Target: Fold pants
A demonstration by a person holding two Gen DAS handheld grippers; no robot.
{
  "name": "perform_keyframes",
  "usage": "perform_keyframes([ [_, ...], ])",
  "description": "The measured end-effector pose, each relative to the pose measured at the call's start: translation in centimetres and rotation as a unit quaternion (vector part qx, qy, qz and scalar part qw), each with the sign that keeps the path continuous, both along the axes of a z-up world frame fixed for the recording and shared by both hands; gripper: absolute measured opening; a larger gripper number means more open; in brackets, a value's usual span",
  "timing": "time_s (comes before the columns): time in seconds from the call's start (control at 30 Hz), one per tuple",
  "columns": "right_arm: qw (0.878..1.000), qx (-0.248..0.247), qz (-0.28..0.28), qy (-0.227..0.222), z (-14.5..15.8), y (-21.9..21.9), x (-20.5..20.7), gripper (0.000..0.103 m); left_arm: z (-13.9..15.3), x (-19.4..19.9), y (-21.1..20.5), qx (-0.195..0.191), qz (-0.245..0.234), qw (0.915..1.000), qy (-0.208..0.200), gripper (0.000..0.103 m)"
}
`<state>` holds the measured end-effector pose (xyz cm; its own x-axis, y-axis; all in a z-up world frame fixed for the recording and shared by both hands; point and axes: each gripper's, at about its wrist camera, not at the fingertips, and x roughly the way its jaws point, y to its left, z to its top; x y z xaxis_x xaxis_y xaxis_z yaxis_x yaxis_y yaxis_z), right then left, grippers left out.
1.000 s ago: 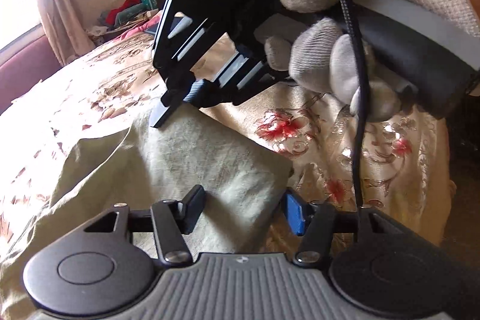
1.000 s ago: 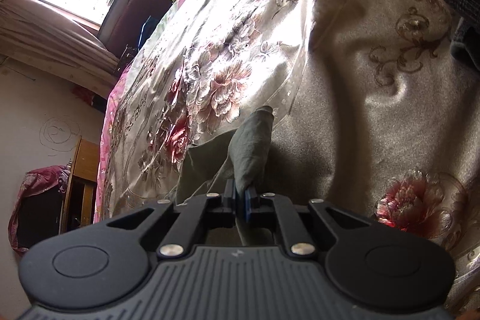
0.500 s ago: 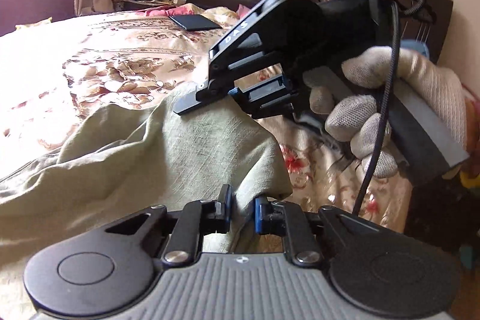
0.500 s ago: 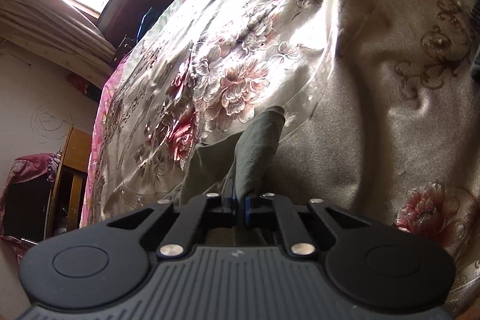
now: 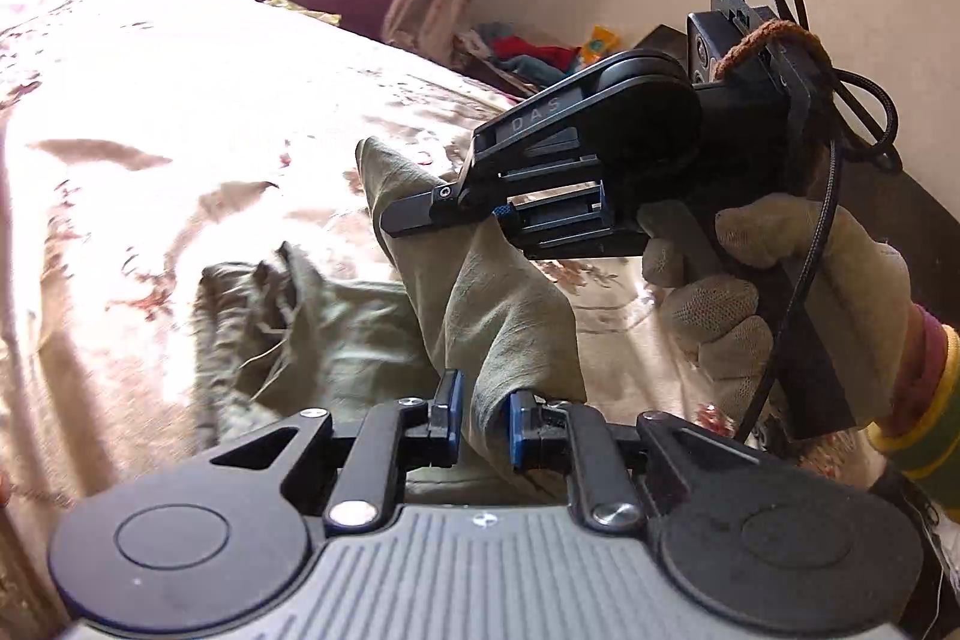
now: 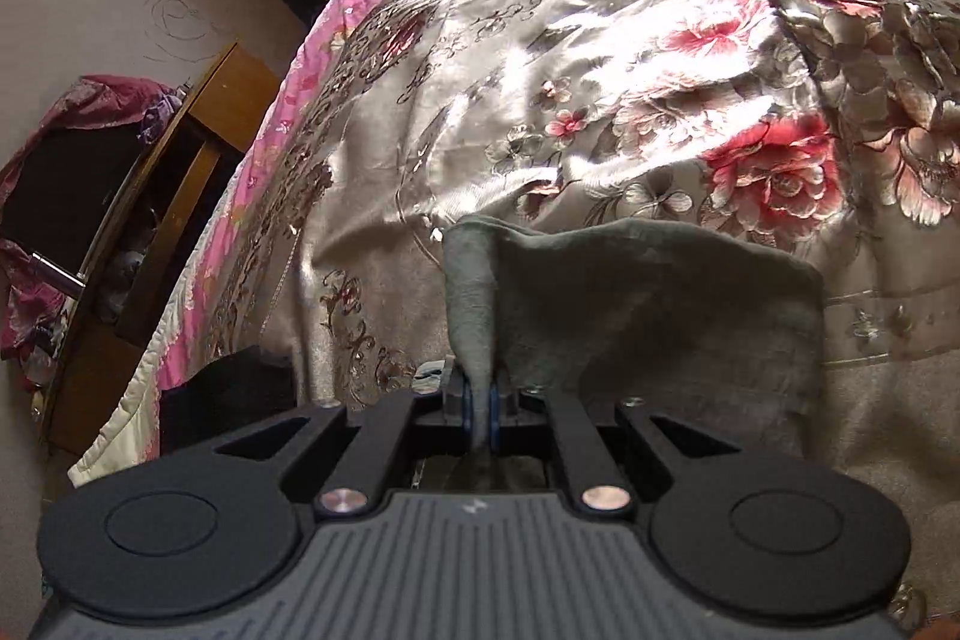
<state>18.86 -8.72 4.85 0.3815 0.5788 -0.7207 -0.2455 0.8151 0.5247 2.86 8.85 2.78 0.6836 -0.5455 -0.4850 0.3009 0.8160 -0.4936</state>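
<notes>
Left wrist view: the olive green pants (image 5: 480, 304) hang as a taut strip lifted off the bed (image 5: 150, 112), with their long axis running from the left tool (image 5: 480, 418) at the bottom of the picture up and away to the right tool (image 5: 474, 214) higher in the frame. The left tool's blue-padded fingers (image 5: 451, 415) stand a little apart with a fold of the cloth between them; the right pad looks to touch the cloth, while a narrow gap shows at the left pad, so I cannot tell whether it truly grips. The right tool, held in a gloved hand (image 5: 774, 292), has its jaws closed flat on the pants partway up the strip, and the tip of the cloth pokes out beyond it, pointing toward the far side of the bed. The rest of the pants lies crumpled on the flowered bedspread (image 5: 120, 196) to the left of the strip, with loose drawstrings showing.

From the right wrist view, the right tool (image 6: 480, 415) has its fingers pinched tight on a narrow, upright fold of the pants (image 6: 648, 304). From that fold the cloth spreads to the right as a wide flap, its upper edge running roughly level above the bedspread (image 6: 600, 40). A wooden cabinet (image 6: 180, 196) stands beside the bed on the left, against the wall.
</notes>
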Motion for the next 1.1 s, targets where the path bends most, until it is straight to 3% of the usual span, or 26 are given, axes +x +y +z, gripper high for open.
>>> perform_keyframes([
  [0.13,0.999,-0.026,0.034,0.025,-2.3,4.1,-0.2,0.012,-0.8,-0.3,2.1,-0.034,0.034,0.9988,0.01,0.029],
  [0.23,0.998,-0.046,0.029,0.027,-3.0,5.2,-0.3,0.012,-0.6,-0.4,3.2,-0.017,0.064,0.9978,0.008,0.031],
  [0.3,0.998,-0.047,0.029,0.032,-2.9,5.1,-0.5,0.015,-0.8,0.7,3.9,-0.031,0.07,0.9965,0.033,0.042],
  [0.37,0.998,-0.04,0.032,0.041,-2.6,4.9,-0.8,0.026,-1.0,0.7,4.7,-0.045,0.074,0.995,0.05,0.046],
  [0.57,0.998,0.001,0.051,0.027,-1.3,5.2,-1.7,0.029,0.9,-2.1,4.8,0.027,0.082,0.9961,0.018,0.053],
  [0.67,0.997,0.026,0.058,0.044,-1.5,6.0,-2.0,0.033,1.7,-2.6,4.4,0.062,0.085,0.9944,-0.002,0.055],
  [0.87,0.998,-0.004,0.058,-0.003,-0.6,5.6,-3.6,0.033,1.2,-3.6,5.1,0.106,0.075,0.9912,0.027,0.059],
  [1.1,0.999,0.013,0.048,0.003,-2.9,2.7,-7.8,0.034,1.5,-5.5,6.4,0.136,0.106,0.984,0.043,0.059],
])
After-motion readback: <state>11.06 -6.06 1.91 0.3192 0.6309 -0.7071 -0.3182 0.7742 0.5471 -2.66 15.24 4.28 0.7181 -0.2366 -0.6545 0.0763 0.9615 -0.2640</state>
